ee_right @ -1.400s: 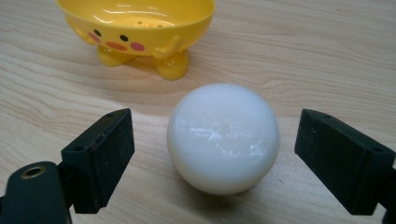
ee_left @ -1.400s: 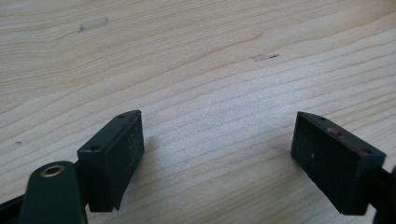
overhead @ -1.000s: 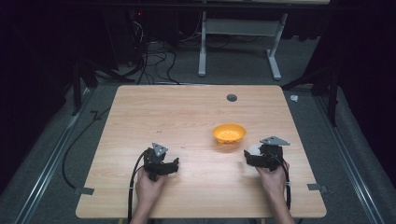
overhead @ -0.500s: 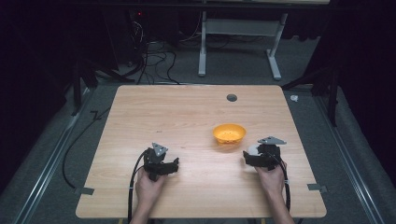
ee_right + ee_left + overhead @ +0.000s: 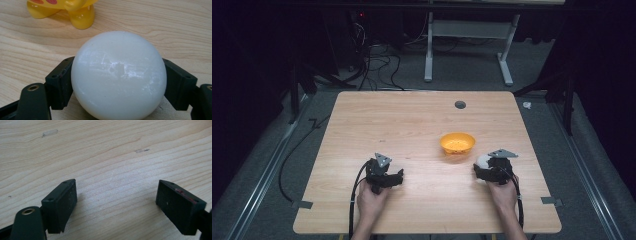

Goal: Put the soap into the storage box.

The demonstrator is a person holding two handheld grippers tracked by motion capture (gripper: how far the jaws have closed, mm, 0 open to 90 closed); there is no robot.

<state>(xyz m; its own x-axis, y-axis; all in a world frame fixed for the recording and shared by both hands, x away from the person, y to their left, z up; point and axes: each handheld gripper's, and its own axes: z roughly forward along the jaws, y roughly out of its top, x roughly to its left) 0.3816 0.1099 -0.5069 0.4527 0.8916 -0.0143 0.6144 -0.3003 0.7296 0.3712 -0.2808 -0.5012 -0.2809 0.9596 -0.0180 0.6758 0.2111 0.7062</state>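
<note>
A dark room surrounds the pale wooden desk. Right of centre sits a yellow bowl; just below and right of it, the right tongs grip a white ball — apparently a pickup, with a lift toward the bowl likely next. The left tongs rest low, jaws wide apart, empty.

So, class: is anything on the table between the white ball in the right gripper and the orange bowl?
Nothing visible. The right gripper is shut on the white ball, and bare table separates it from the orange bowl just ahead.
</note>
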